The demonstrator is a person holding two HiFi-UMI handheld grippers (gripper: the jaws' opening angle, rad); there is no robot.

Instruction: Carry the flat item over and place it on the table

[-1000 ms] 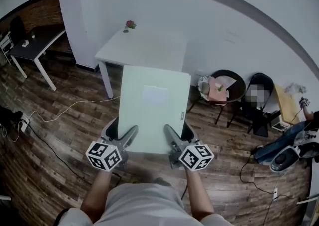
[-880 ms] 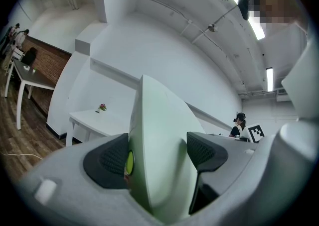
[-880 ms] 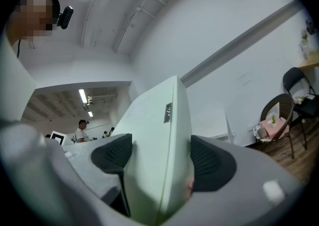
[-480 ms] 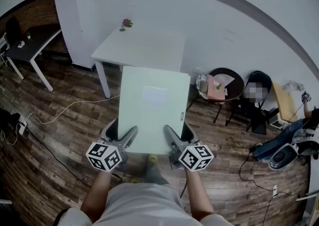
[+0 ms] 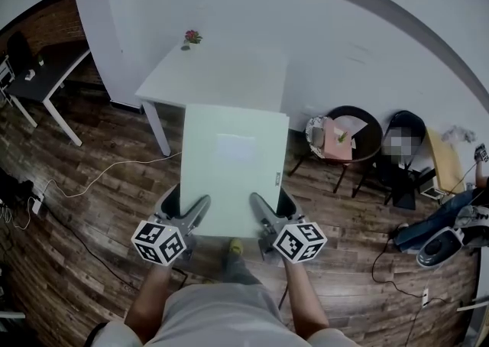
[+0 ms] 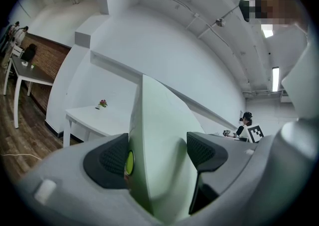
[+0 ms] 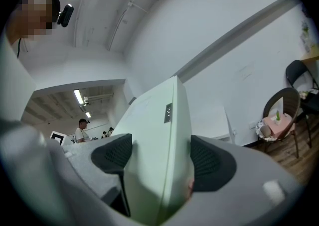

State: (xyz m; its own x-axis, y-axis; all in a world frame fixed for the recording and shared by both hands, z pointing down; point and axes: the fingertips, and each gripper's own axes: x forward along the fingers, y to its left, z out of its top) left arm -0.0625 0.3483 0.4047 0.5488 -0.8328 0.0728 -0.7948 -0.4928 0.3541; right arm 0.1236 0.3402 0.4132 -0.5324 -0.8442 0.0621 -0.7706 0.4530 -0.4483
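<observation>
- Now the left gripper (image 5: 186, 205) is clamped on the near edge of the pale green board (image 5: 233, 162).
- The right gripper (image 5: 273, 205) clamps that edge too.
- The white bench (image 5: 221, 74) stands just beyond.

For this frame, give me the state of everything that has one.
left gripper: shut on the flat panel's near edge.
right gripper: shut on the same edge.
flat panel: held in the air, not yet on the white table.
white table: upright, with only a flower pot at its far corner.
</observation>
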